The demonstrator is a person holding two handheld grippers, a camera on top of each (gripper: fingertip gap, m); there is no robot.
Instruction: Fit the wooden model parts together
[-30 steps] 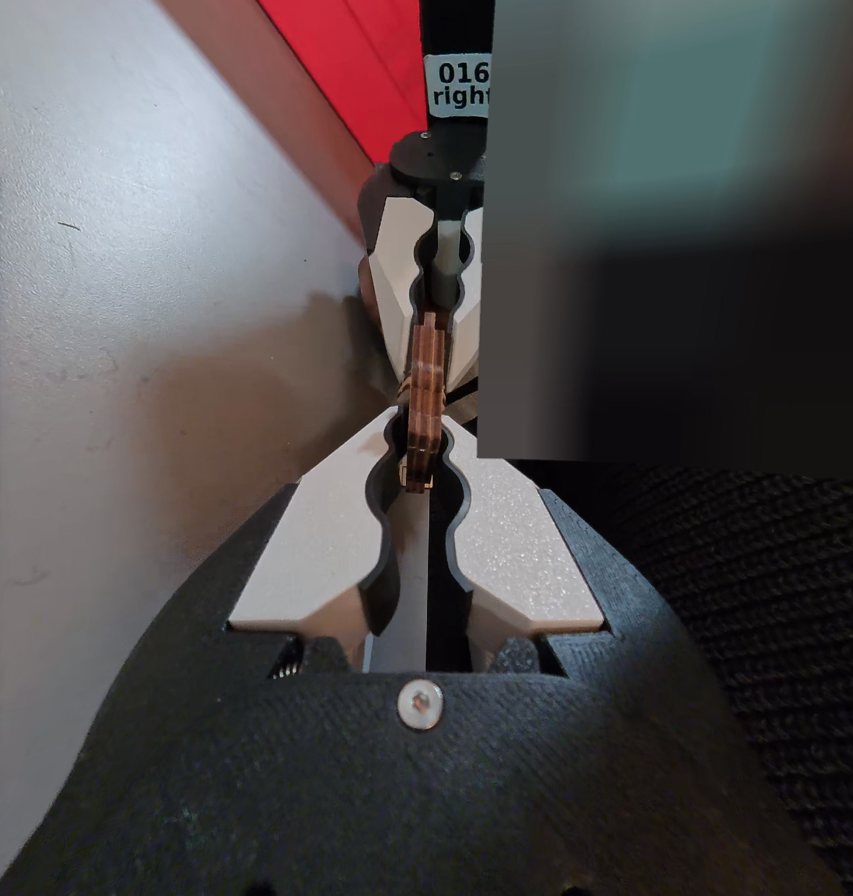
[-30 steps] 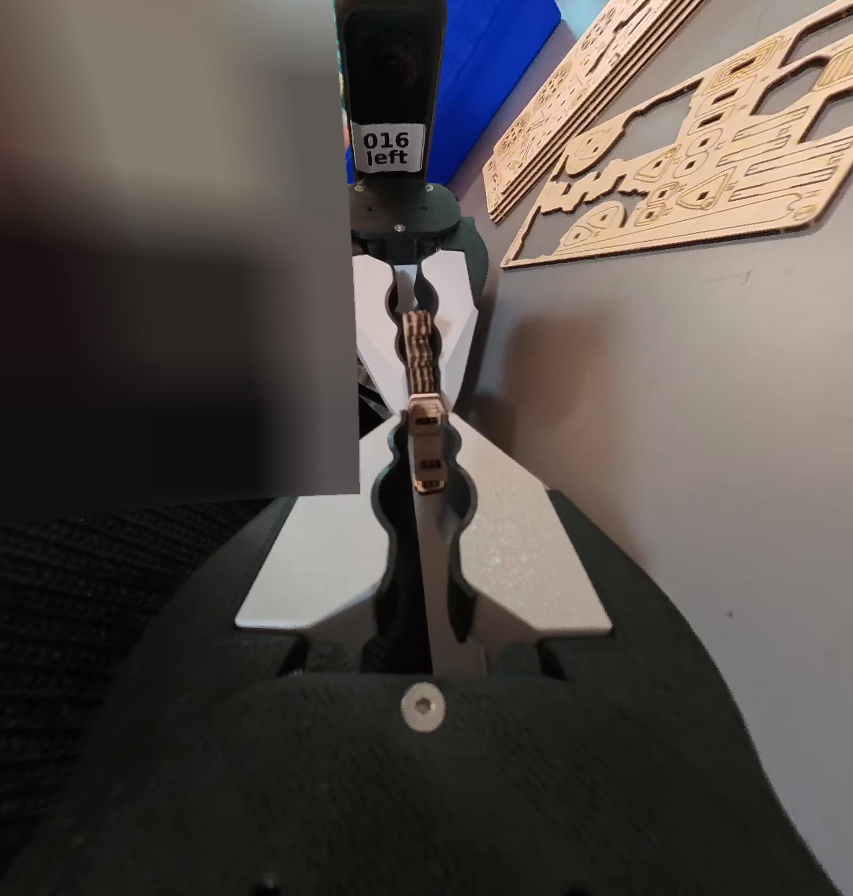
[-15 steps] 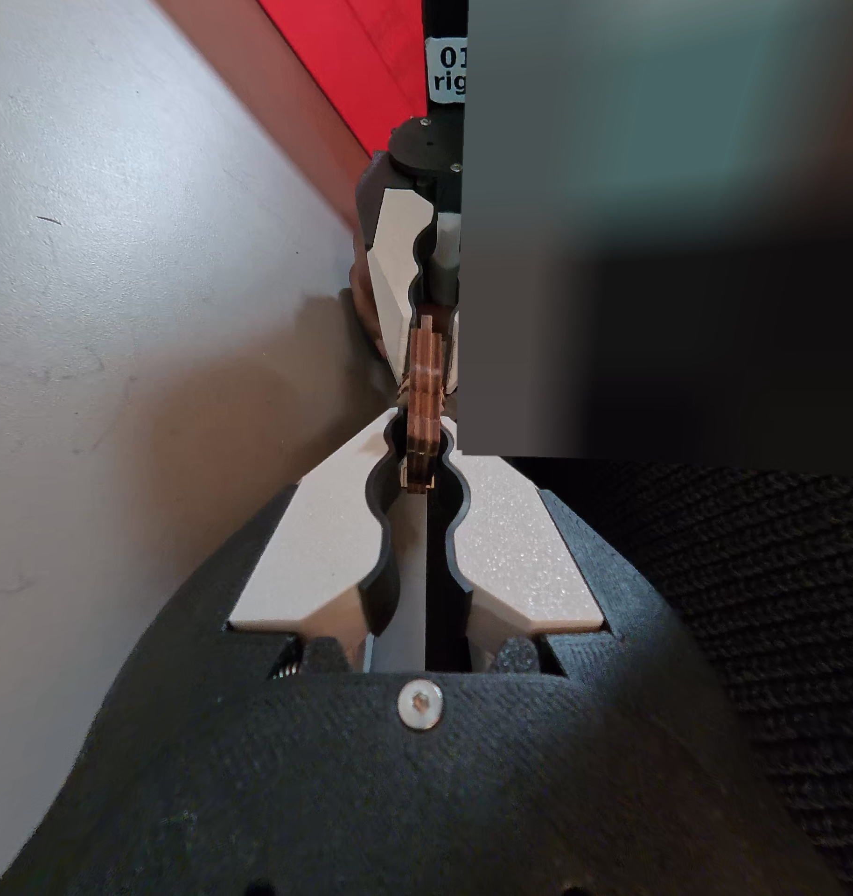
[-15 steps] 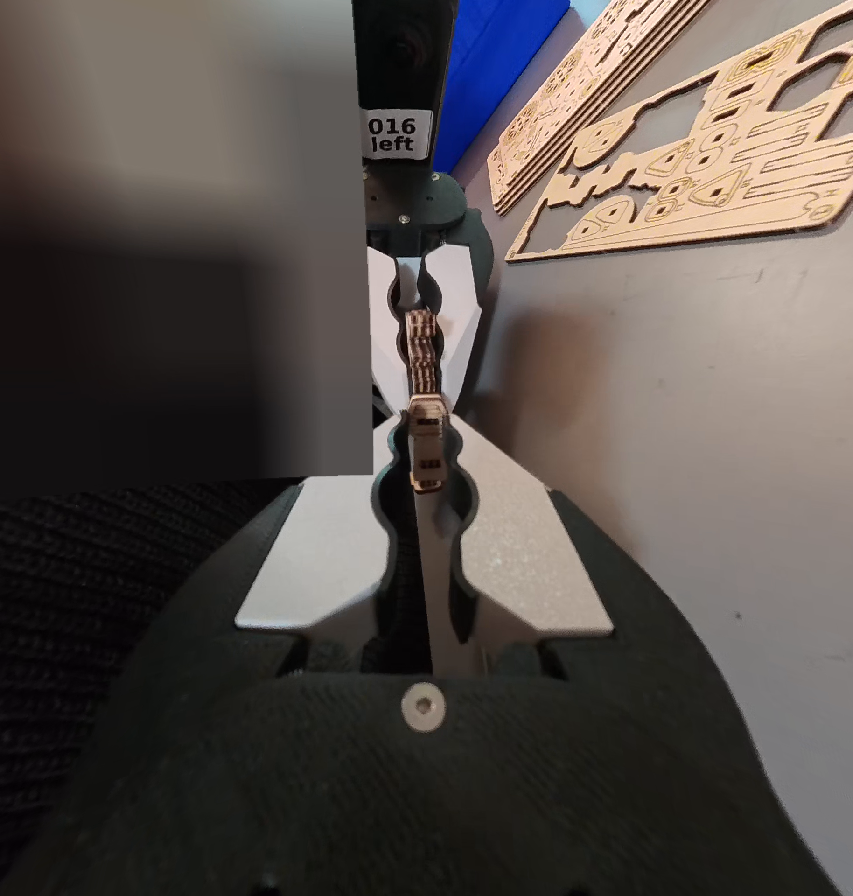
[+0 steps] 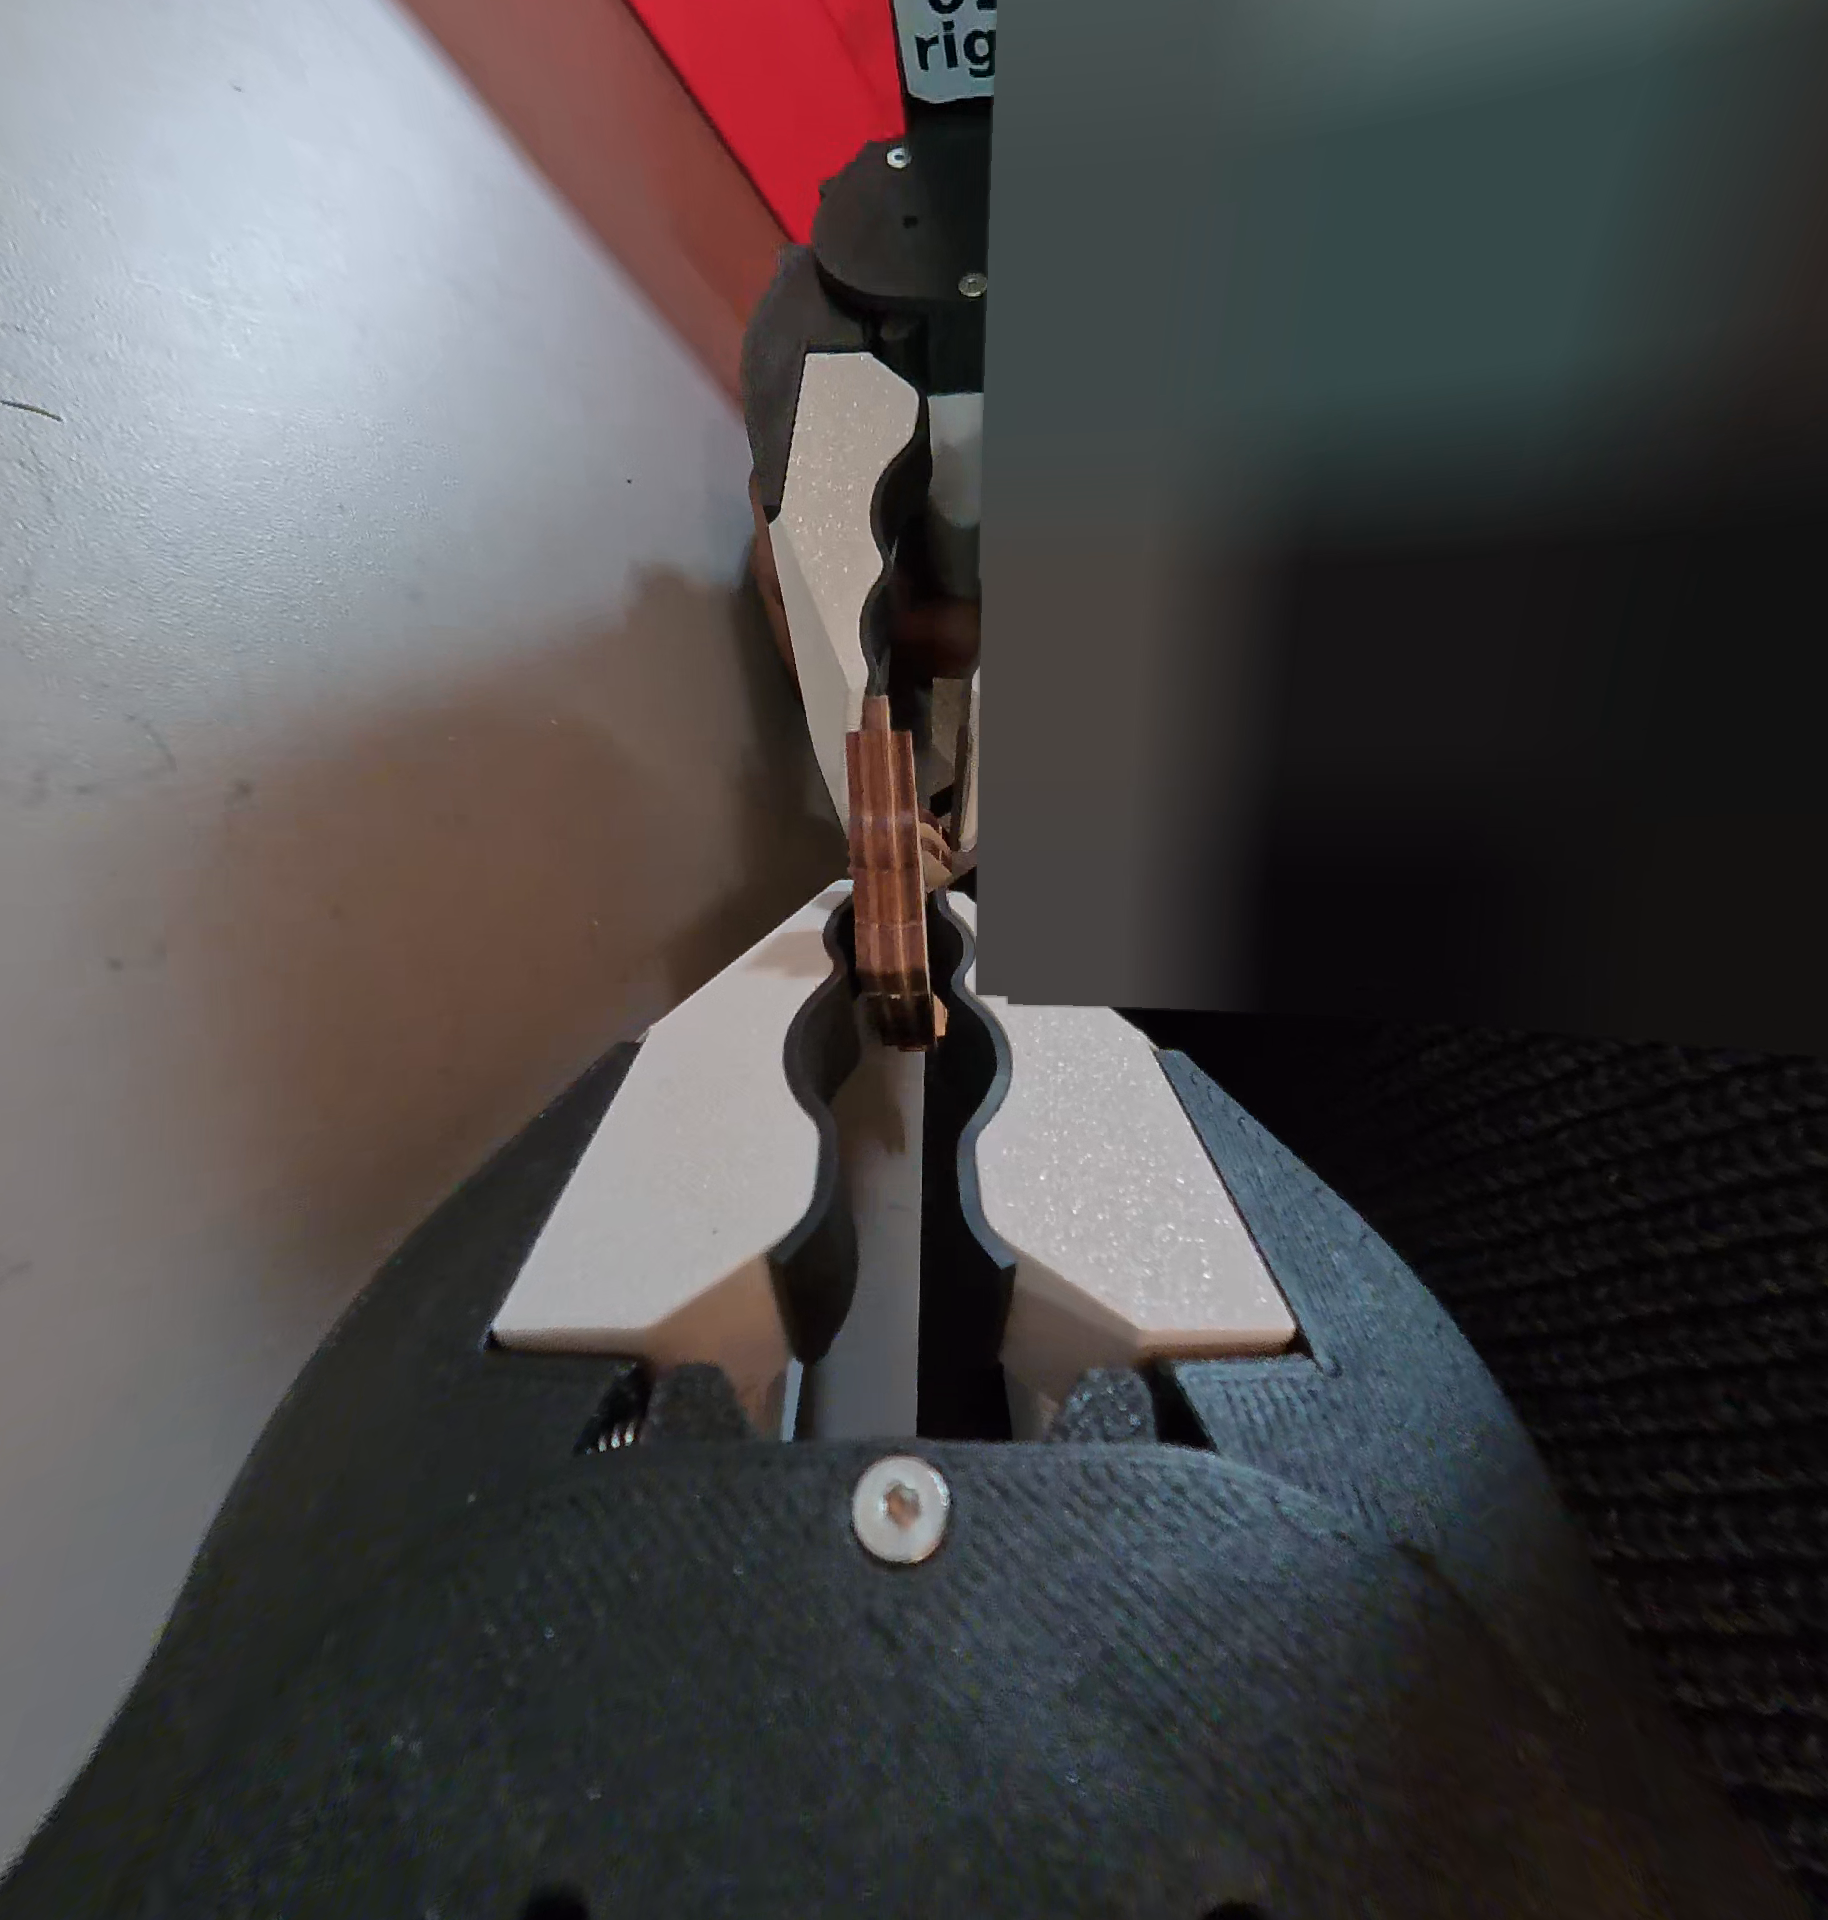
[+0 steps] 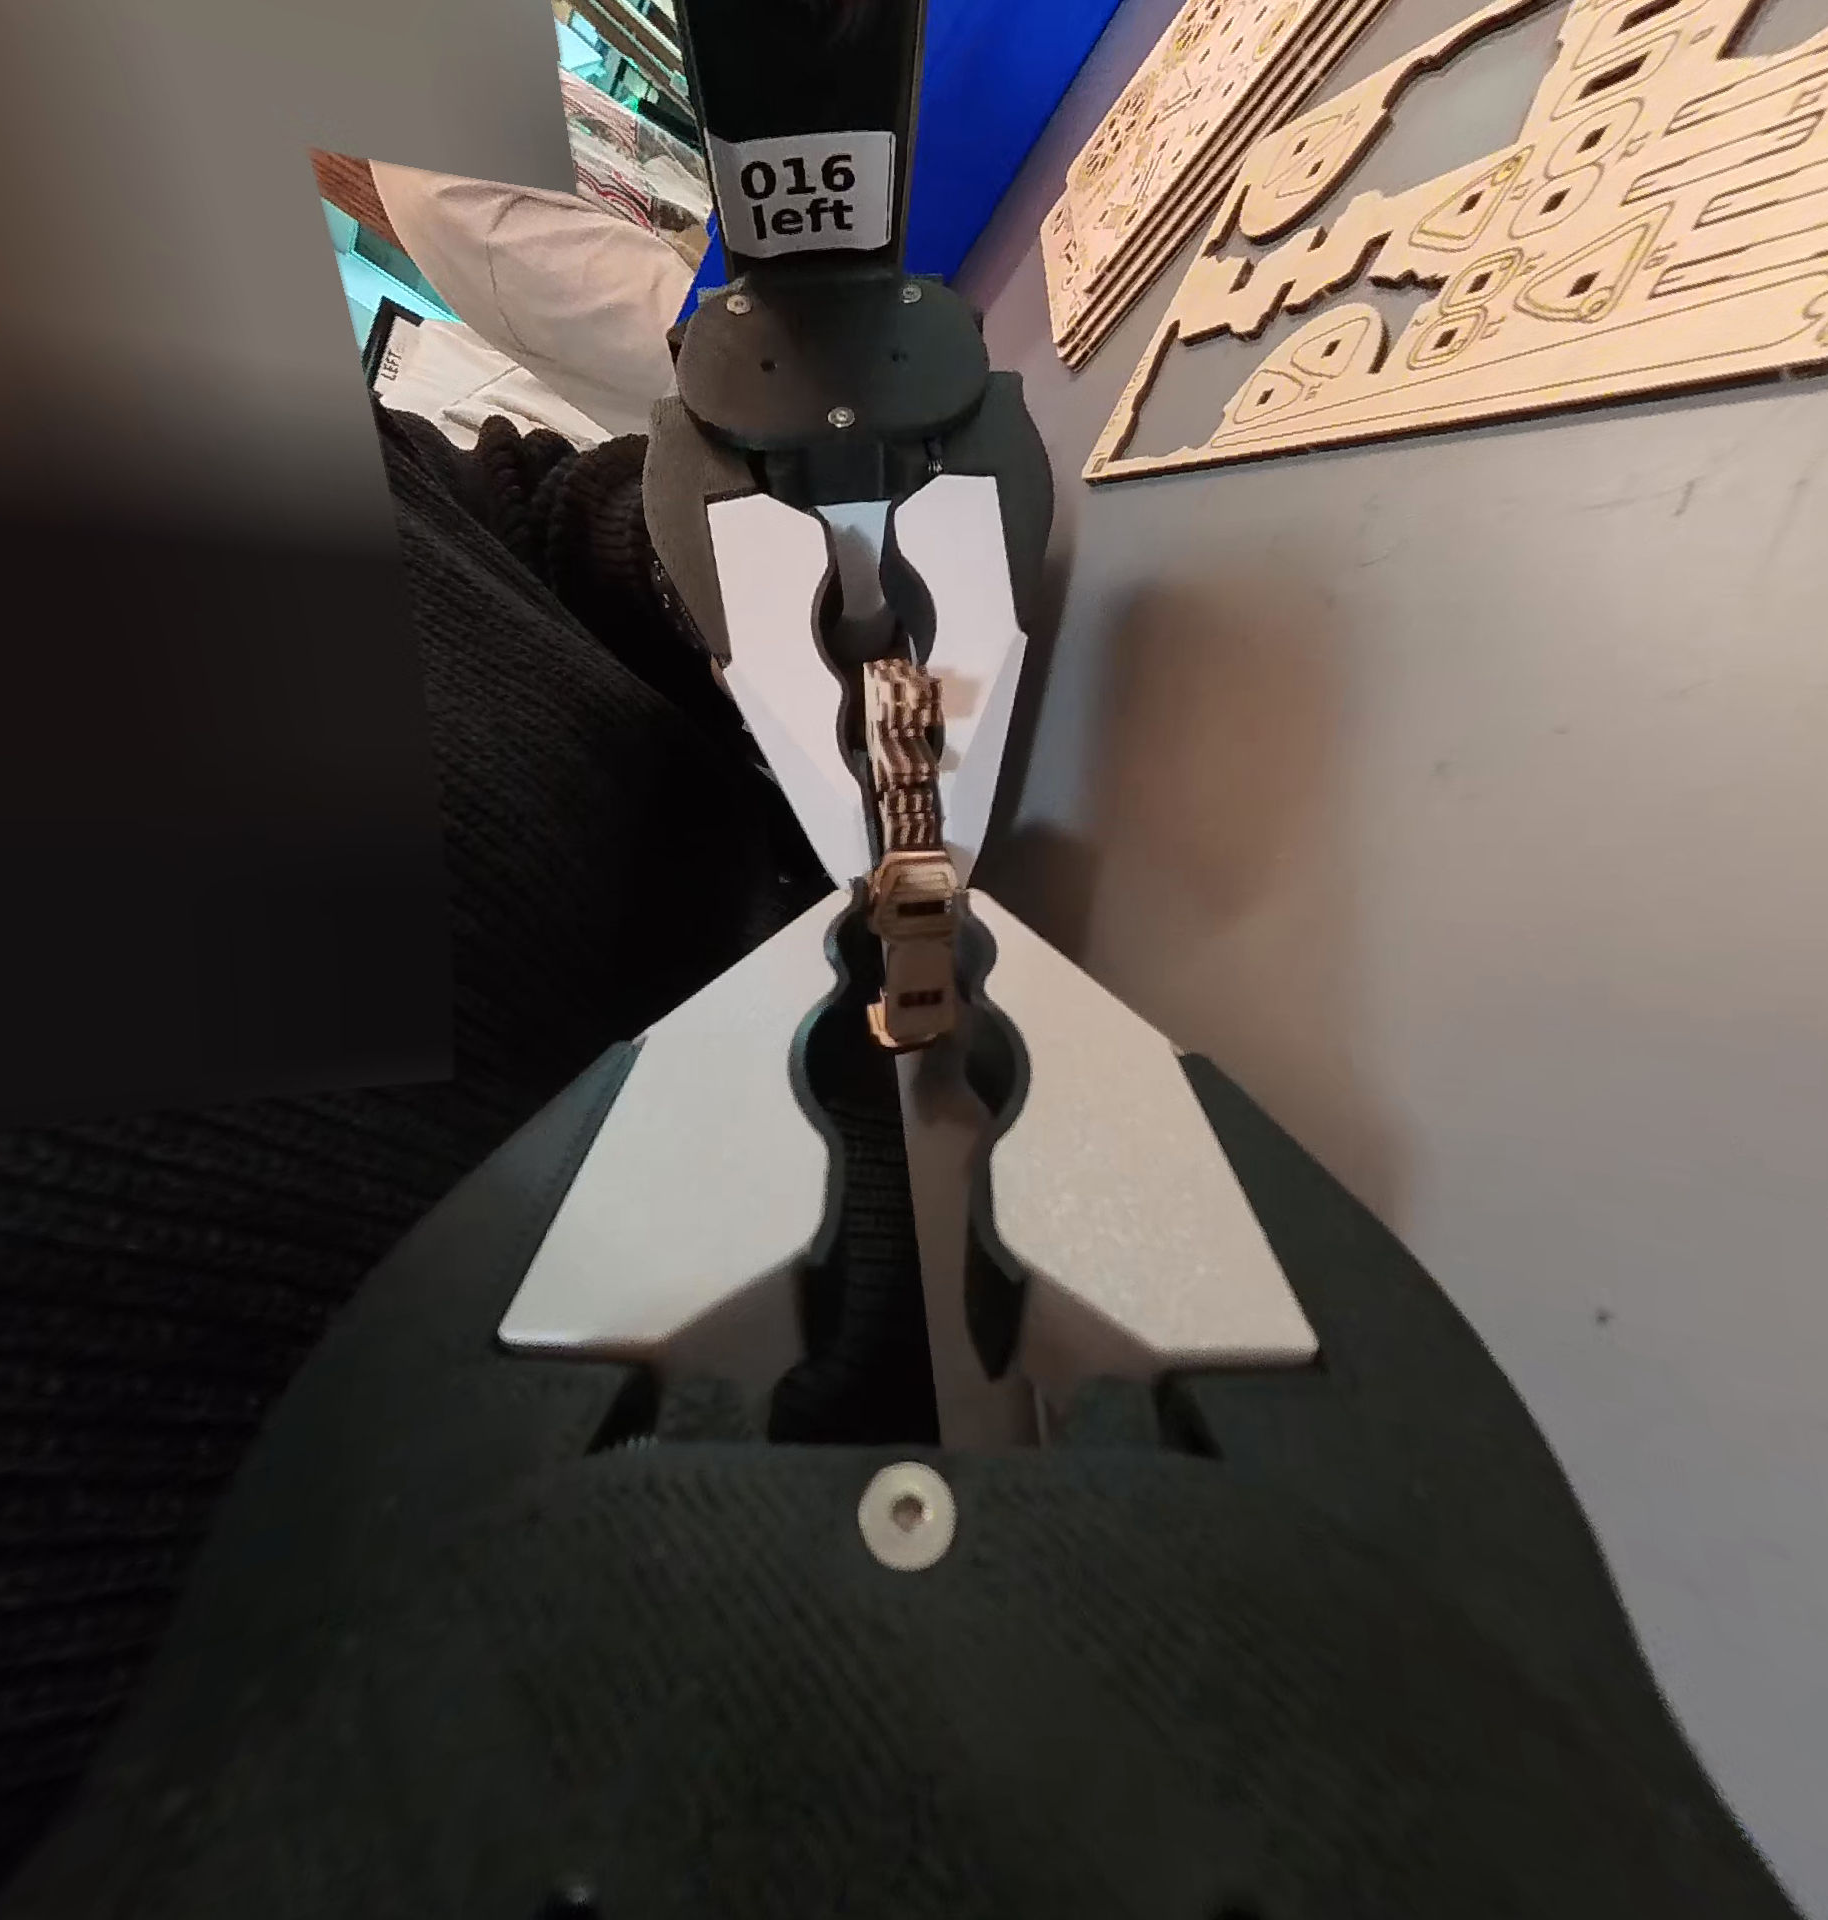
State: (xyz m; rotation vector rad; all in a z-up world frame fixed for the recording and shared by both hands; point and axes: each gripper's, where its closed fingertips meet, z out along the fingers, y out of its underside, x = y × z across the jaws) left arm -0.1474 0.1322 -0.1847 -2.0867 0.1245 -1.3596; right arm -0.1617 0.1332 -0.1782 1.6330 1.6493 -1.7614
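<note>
My left gripper (image 5: 894, 904) is shut on a layered wooden part (image 5: 889, 831) seen edge-on, which sticks out past its fingertips. My right gripper (image 6: 905, 904) is shut on a small pale wooden part (image 6: 915, 956) with dark slots. The grippers face each other tip to tip above the grey table (image 5: 266, 520). In the right wrist view the left gripper (image 6: 910, 842) holds the layered part (image 6: 902, 748), whose end meets the small part. In the left wrist view a blur patch partly hides the right gripper (image 5: 874, 727).
Wooden sheets with cut-out shapes (image 6: 1512, 260) and a stack of more sheets (image 6: 1128, 187) lie on the table at the upper right. A blue object (image 6: 993, 125) is behind them. A red surface (image 5: 785, 83) is at the far table edge. A dark knitted sleeve (image 6: 577, 727) is close by. Left and right tips are no more than a few centimetres apart.
Both grippers keep their hold with the two parts end to end. The pair has shifted slightly; the wooden sheet at the left edge of the left wrist view has left the frame.
</note>
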